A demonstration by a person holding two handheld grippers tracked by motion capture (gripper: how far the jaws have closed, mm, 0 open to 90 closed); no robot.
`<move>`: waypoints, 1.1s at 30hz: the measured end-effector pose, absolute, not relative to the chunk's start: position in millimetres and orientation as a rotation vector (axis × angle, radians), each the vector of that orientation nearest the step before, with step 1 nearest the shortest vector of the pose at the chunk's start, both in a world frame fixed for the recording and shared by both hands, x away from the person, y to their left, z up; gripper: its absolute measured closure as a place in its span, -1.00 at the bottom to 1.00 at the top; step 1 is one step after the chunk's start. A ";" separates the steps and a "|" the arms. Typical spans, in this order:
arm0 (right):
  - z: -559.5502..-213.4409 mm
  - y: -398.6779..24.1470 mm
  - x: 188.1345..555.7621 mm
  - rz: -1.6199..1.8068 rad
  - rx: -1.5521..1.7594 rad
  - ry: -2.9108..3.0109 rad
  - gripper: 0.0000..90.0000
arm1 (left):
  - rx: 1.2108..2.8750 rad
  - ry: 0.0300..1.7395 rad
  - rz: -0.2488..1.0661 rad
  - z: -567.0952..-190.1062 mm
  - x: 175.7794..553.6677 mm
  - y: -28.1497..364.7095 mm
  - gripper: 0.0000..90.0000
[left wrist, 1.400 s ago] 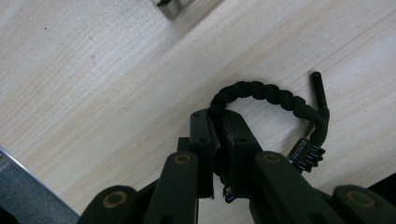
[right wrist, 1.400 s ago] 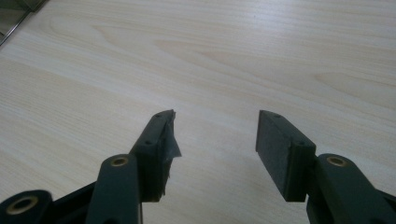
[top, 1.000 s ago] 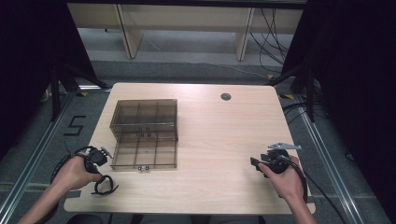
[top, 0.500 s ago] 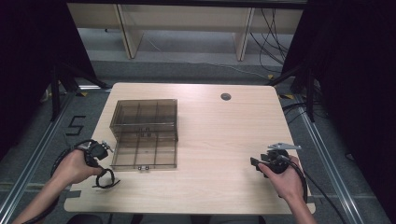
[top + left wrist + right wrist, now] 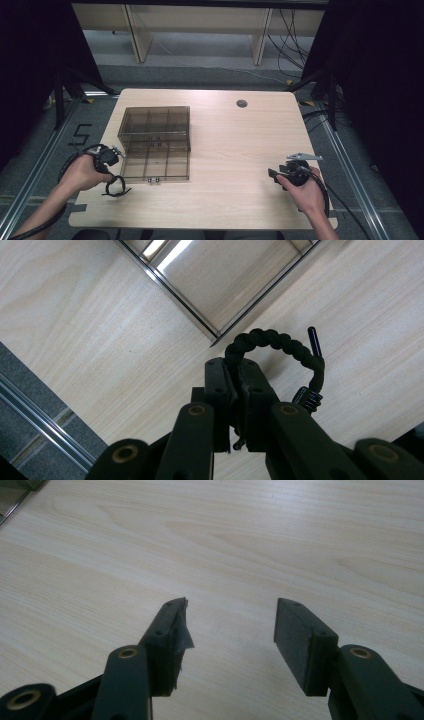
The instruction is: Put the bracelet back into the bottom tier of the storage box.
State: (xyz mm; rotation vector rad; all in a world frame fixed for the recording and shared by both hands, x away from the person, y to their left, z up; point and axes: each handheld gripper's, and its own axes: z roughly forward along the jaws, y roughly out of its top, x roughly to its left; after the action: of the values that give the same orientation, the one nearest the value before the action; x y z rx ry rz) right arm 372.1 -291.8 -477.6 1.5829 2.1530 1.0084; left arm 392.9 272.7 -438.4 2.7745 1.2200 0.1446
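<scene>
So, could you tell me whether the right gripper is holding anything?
No, the right gripper has its jaws apart over bare table.

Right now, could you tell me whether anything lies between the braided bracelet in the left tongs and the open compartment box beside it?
Nothing visible does. The left tongs are shut on the black braided bracelet, just off the near corner of the clear compartment box. Bare wooden table lies between them, and the box's lid stands open.

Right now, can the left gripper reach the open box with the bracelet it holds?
Probably yes. The left gripper, shut on the bracelet, sits right beside the box, and nothing lies between them.
</scene>
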 end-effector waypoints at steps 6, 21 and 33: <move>-477.3 -292.1 372.1 1.003 1.579 2.149 0.06 | 2.755 1.221 0.163 -437.2 395.1 272.3 0.87; -476.8 -293.4 372.8 1.010 1.562 2.145 0.06 | 2.744 1.213 0.189 -426.8 401.2 268.1 0.87; -477.0 -295.9 374.3 0.996 1.527 2.143 0.06 | 2.746 1.201 0.201 -421.5 407.4 264.9 0.87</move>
State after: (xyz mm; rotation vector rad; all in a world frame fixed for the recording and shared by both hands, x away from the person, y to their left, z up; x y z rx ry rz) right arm 374.3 -295.9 -477.0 1.5273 2.1431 0.9958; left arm 407.4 264.9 -421.5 2.7456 1.2013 0.2006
